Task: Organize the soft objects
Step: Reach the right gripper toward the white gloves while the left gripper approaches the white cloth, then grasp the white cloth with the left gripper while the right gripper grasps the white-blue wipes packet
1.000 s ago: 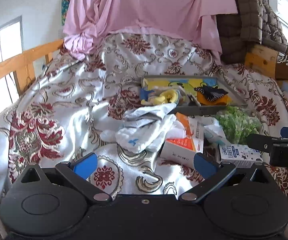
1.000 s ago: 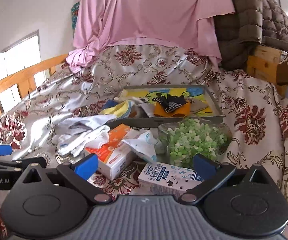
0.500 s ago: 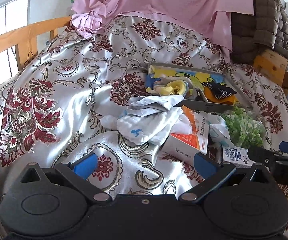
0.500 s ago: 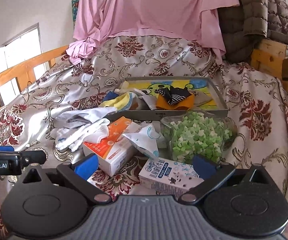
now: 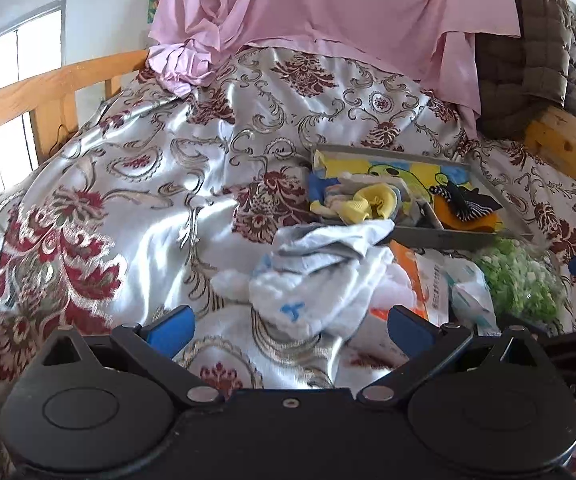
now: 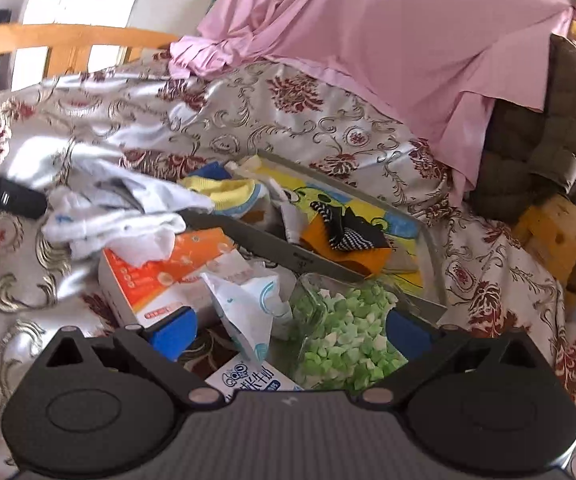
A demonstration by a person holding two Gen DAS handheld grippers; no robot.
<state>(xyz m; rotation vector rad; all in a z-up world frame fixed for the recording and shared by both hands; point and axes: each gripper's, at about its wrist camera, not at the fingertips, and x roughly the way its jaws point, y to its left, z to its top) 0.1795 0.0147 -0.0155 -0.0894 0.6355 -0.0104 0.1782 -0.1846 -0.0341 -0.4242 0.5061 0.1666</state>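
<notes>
Several small socks, among them a yellow sock (image 5: 371, 204), are already laid in the gray tray (image 5: 447, 236). A heap of white socks (image 5: 319, 280) remains just outside its near-left corner. Both left gripper (image 5: 288, 326) and right gripper (image 6: 289, 330) are held wide open, empty.
</notes>
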